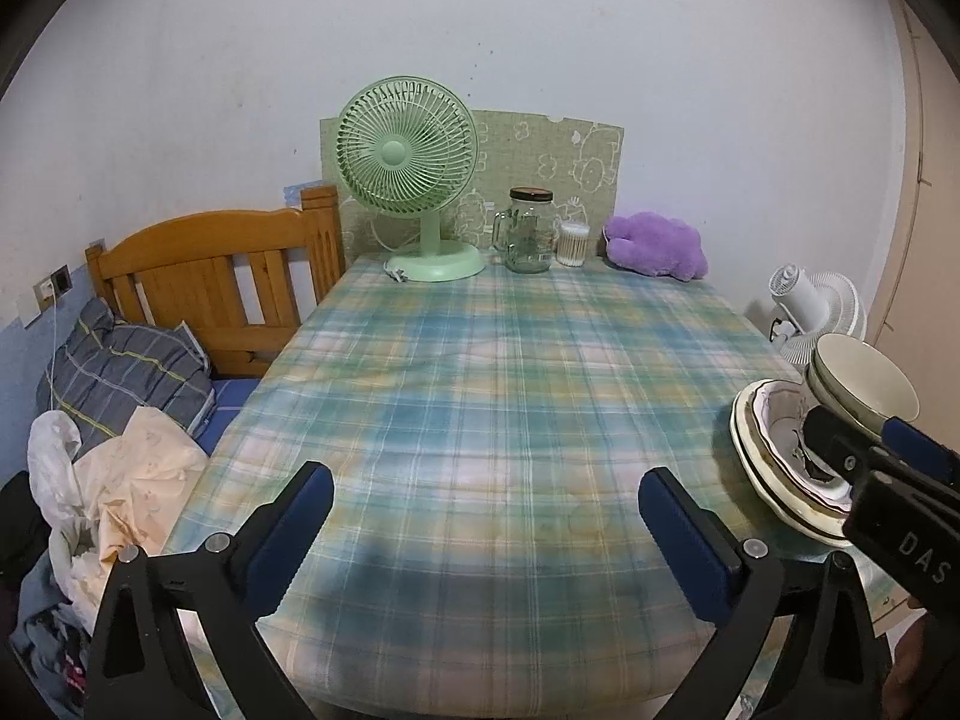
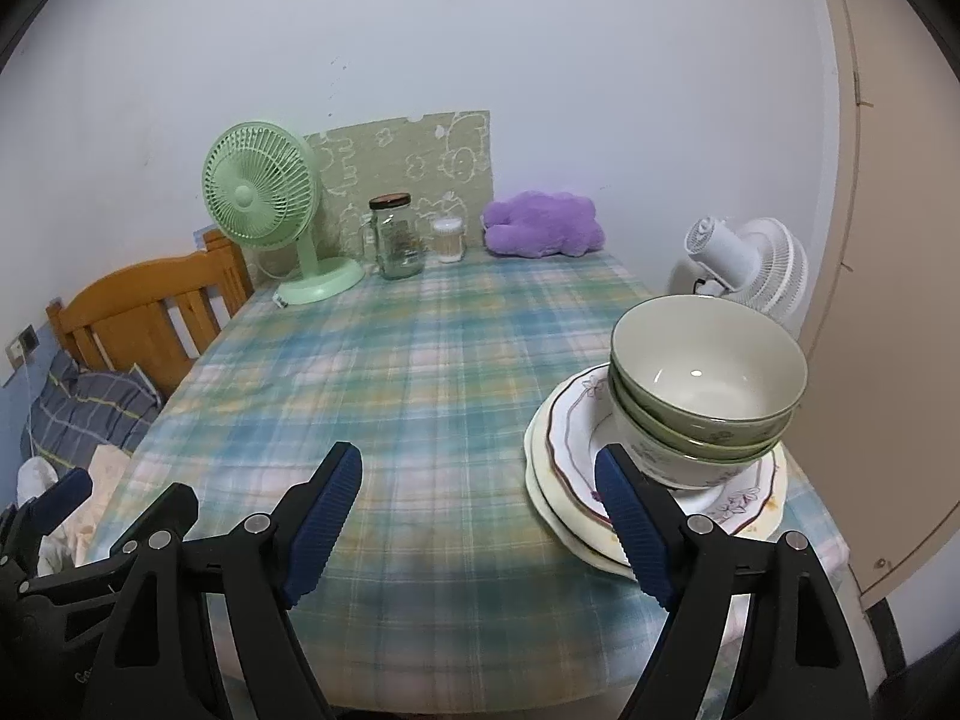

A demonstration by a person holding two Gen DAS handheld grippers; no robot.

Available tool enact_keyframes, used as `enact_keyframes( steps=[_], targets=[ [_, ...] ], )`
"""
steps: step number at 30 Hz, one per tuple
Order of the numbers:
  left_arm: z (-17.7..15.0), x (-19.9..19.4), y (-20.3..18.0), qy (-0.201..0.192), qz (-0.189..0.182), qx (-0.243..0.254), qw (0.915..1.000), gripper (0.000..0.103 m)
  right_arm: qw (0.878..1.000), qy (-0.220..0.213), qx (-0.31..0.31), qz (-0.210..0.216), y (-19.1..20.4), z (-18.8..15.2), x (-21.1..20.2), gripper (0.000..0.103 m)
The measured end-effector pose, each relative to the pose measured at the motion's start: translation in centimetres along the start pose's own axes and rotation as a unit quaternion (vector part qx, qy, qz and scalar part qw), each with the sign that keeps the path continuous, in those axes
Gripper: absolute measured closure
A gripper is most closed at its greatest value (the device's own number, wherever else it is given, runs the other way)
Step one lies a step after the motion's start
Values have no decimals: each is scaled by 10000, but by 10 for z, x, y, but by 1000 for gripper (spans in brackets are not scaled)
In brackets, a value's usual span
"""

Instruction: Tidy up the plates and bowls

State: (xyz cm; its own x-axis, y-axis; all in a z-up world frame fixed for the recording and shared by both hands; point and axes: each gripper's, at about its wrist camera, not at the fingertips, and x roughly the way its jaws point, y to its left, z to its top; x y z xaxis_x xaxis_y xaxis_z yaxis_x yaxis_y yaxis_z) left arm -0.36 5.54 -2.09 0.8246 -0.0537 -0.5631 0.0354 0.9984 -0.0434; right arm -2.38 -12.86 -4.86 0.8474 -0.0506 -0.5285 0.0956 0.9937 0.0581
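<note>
From the left wrist view, the stack of plates [image 1: 780, 480] sits close to the right edge of the plaid-covered counter [image 1: 480, 390], with the nested bowls [image 1: 864, 384] on top. The pile looks top-heavy to me, and a careless nudge from the side could tip the bowls or push the whole lot off that edge. The left hand-held gripper [image 1: 480, 498] hangs over bare cloth with its jaws wide apart, holding nothing and touching nothing. The right hand-held gripper [image 1: 864, 438] reaches in at the stack's near side.

From the right wrist view, the bowls [image 2: 708, 372] stand nested inside one another on the flowered plates [image 2: 570, 438], near the counter's [image 2: 420, 360] right edge. The right hand-held gripper [image 2: 480, 498] is spread wide and empty; its right finger [image 2: 630, 516] lies over the plates' near rim, though I cannot tell whether it touches. A green fan [image 2: 264, 192], a glass jar [image 2: 396, 234] and a purple cushion [image 2: 540, 222] stand well apart at the far end.
</note>
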Motion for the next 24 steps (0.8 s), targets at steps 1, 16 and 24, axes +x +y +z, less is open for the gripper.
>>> enact_keyframes(
  steps=[1, 16, 24],
  targets=[
    [1, -1, 0, -15, -21, -4, 10000, 0, 10000, -27, 2, -4, 0, 0, -2, 21],
    [1, -10, -9, -9, -139, 32, 9999, 0, 9998, -36, -177, -52, -4, 3, -15, 19],
    [-2, -16, -12, 23, -125, 28, 9999, 0, 9999, 25, -153, -70, -10, 2, -20, 14]
  ],
)
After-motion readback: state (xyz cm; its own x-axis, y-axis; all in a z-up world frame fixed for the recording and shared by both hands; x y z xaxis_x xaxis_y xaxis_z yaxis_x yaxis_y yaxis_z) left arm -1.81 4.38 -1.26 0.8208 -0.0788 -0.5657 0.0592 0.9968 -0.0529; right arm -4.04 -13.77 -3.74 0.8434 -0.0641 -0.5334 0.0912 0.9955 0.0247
